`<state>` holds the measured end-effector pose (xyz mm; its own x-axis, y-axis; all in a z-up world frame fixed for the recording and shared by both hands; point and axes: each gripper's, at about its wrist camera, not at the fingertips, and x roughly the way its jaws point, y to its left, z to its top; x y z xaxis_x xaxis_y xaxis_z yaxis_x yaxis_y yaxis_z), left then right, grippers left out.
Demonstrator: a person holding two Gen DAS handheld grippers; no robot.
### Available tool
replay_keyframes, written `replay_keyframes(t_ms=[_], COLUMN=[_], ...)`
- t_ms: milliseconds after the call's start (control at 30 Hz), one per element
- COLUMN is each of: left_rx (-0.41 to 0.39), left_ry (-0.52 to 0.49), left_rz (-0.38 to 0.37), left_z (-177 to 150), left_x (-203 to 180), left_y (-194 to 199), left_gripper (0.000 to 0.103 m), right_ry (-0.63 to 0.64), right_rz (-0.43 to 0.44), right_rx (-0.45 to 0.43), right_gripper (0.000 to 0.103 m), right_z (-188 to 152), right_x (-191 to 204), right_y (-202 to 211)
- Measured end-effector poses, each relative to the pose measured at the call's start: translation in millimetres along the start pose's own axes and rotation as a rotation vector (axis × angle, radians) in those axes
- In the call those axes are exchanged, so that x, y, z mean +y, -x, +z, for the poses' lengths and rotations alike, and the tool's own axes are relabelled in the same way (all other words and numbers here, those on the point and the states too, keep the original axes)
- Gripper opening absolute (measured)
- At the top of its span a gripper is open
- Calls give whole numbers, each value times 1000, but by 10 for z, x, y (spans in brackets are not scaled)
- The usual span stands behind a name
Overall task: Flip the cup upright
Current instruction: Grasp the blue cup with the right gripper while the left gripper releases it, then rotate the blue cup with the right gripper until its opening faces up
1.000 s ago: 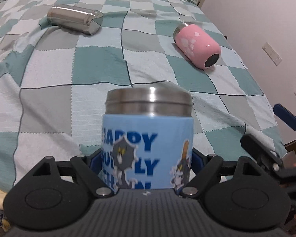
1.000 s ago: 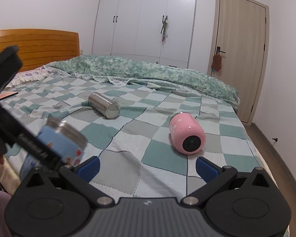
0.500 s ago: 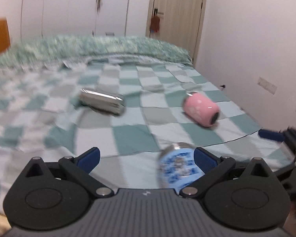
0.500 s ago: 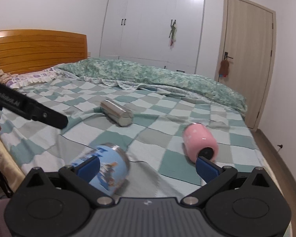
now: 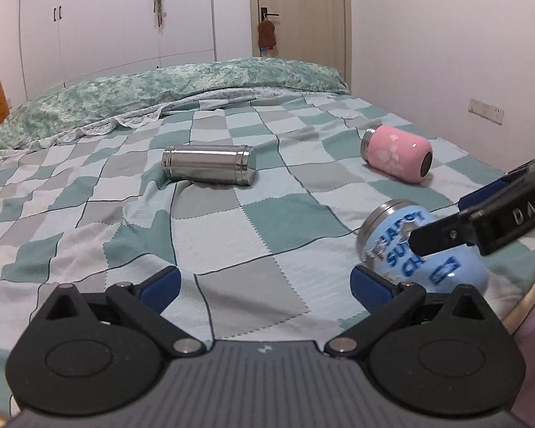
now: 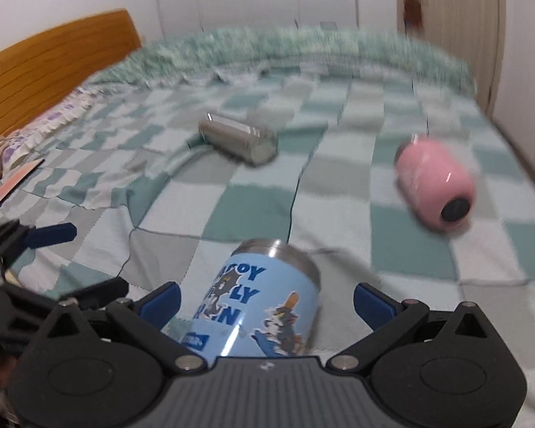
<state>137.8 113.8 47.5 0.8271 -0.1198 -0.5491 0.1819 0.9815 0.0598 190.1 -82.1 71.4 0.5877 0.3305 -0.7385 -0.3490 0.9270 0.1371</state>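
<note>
The blue cartoon cup (image 5: 421,249) with a steel rim lies on its side near the bed's front edge. In the right wrist view the blue cup (image 6: 264,299) lies between the wide-open jaws of my right gripper (image 6: 267,297), rim pointing away; I cannot tell if the pads touch it. My left gripper (image 5: 264,283) is open and empty, left of the cup. The right gripper's finger (image 5: 481,224) crosses over the cup in the left wrist view.
A steel cup (image 5: 208,164) and a pink cup (image 5: 397,152) lie on their sides farther back on the checkered bedspread (image 5: 232,221). A green quilt, wooden headboard (image 6: 53,60), wardrobe and door stand behind. The bed edge is at the right.
My left gripper let go of the blue cup and pulled back to the left. The cup went from upright to lying on its side. My right gripper moved in around it.
</note>
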Motion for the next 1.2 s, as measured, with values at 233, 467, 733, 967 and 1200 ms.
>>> replay_keyframes(t_ms=[233,467,733,967,1200], left_rx=[12,12,9,-13,-51], left_ry=[4,2,17,32,53], left_rz=[-13,-36,-52,-66,-50], left_z=[-35,-30,-41,-22,48], left_x=[136,198,225,227,250], left_y=[-219,-349,-401,-337,-247], left_gripper=[103,103,103,103,103], right_ry=[-86,-207,-186,-100,52], right_rz=[-22,-2,55,114,84], right_rx=[167,327,321,80,-228], right_gripper=[103,87,86,85,83], right_z=[175,284,295,157,131], right_x=[15,-119,-160,-98,77], right_y=[-431,-750,-717,-278,69])
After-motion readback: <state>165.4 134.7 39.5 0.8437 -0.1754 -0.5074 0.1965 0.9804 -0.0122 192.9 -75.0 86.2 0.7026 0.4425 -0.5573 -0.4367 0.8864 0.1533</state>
